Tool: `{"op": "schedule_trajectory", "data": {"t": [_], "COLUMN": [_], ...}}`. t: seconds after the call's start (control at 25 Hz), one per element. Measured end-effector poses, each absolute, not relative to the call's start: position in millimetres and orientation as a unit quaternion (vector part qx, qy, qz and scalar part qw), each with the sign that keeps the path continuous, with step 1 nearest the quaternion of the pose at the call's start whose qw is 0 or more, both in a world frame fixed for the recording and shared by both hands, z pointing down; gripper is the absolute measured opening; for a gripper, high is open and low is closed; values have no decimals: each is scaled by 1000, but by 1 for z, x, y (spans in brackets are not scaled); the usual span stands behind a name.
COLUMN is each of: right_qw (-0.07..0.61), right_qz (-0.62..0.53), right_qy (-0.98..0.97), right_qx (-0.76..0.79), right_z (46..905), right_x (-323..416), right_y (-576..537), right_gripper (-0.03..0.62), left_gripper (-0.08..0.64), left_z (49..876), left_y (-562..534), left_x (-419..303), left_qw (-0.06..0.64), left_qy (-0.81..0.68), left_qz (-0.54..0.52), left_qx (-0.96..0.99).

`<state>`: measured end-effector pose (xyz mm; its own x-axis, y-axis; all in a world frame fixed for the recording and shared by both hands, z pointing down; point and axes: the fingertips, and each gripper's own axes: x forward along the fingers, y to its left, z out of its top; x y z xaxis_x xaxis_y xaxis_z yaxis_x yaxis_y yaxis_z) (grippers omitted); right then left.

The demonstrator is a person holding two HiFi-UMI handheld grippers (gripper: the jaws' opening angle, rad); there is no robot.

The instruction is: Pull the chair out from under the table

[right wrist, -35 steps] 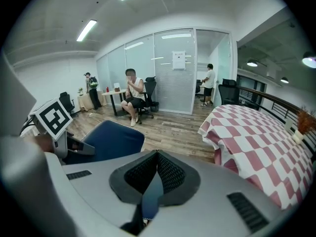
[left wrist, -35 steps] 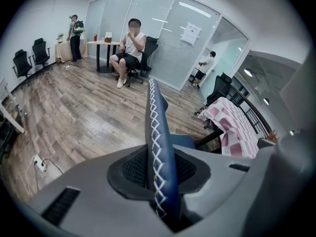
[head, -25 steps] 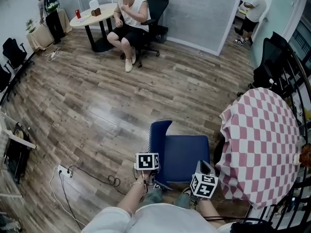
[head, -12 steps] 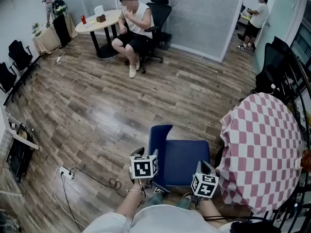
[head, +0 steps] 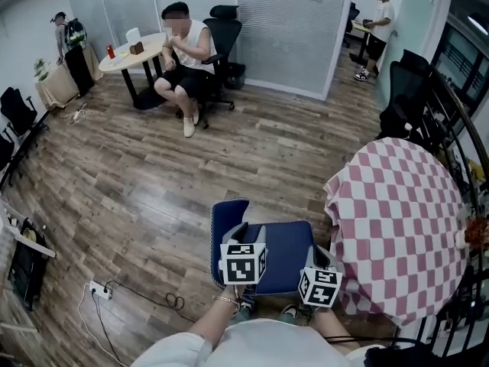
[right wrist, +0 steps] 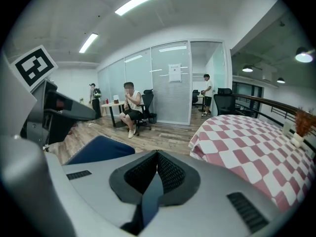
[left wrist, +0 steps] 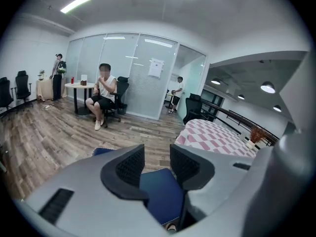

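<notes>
**Blue chair out on open floor, left tongs gaping above it**

Starting far left: a person with a backpack (head: 67, 40) stands by the wall. Next to them, a round counter (head: 137, 48) carries a red container and a few small things. A seated person (head: 183, 60) is parked at it in a black office chair. Down on the wood floor (head: 137, 174), a white power strip (head: 95, 287) lies with its cable looped beside it.

Now the middle, and here's the action. The blue chair (head: 286, 243) sits on open floor with its backrest to the left and the whole seat in view. Its right edge is just beside the checked counter (head: 397, 220), not tucked beneath it.

The left tongs (left wrist: 157, 156) are held over the seat's near left corner. The jaws are apart, having just closed in a little, with nothing between the pads. Only blue seat and floorboards show through the gap.

The right tongs (right wrist: 157, 154) are at the seat's near right corner, tips pressed together. A sliver of blue shows in the slit below the tips, and I can't tell whether that's chair pinched there or merely seen through.

Further right, a pink-and-white cloth drapes that counter. Black office chairs (head: 401, 90) stand behind it, and another person (head: 380, 17) is at a desk in the far room.
</notes>
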<state>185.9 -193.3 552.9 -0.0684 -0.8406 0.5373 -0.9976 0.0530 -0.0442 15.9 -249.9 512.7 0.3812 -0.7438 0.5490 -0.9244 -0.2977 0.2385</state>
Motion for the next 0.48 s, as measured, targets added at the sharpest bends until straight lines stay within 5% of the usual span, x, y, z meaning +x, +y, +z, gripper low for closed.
{"op": "schedule_trajectory", "data": {"t": [0.48], "right_qw": [146], "right_qz": [217], "right_qy": [-642], "right_qx": [721], "right_z": [539], "right_x": [284], "right_y": [-159], "right_gripper": [18], "left_gripper": [6], "left_z": [486], "left_y": [-224], "left_x": [146], "left_qw": [209], "left_qy": [-455], "left_qz": [140], "left_qx": [854]}}
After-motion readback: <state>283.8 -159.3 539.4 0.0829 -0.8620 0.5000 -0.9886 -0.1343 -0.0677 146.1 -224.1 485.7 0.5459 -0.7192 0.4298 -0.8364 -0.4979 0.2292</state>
